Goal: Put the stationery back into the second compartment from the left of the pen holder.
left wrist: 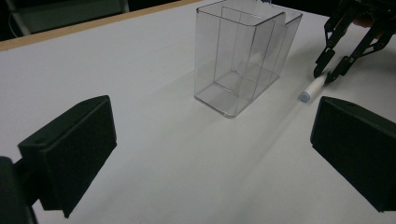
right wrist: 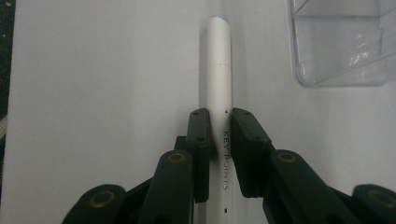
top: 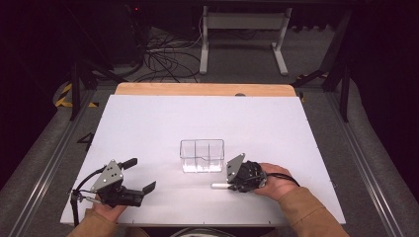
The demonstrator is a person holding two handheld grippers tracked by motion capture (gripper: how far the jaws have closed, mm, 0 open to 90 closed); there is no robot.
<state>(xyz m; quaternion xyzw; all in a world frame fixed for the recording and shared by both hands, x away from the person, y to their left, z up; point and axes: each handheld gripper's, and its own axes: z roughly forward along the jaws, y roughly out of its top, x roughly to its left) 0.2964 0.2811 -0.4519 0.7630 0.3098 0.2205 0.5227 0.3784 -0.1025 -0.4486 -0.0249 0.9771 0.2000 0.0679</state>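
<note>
A white marker pen (top: 218, 186) (right wrist: 219, 60) with a pale blue end cap lies flat on the white table, just in front of a clear plastic divided container (top: 201, 143) (left wrist: 205, 51) (right wrist: 299, 70). My right gripper (top: 228, 186) (right wrist: 219, 128) is shut on the pen's barrel, its pads pressing both sides, with the pen resting on the surface. The left gripper view shows that right gripper (left wrist: 329, 74) on the pen (left wrist: 312, 89) beside the container. My left gripper (top: 141, 174) (left wrist: 210, 149) rests at the front left, jaws wide open and holding nothing.
The white board (top: 148, 123) covers a wooden table whose far edge (top: 197, 89) shows at the back. Beyond it, cables and a white metal stand (top: 242, 39) sit on the floor. The container stands upright near the board's middle.
</note>
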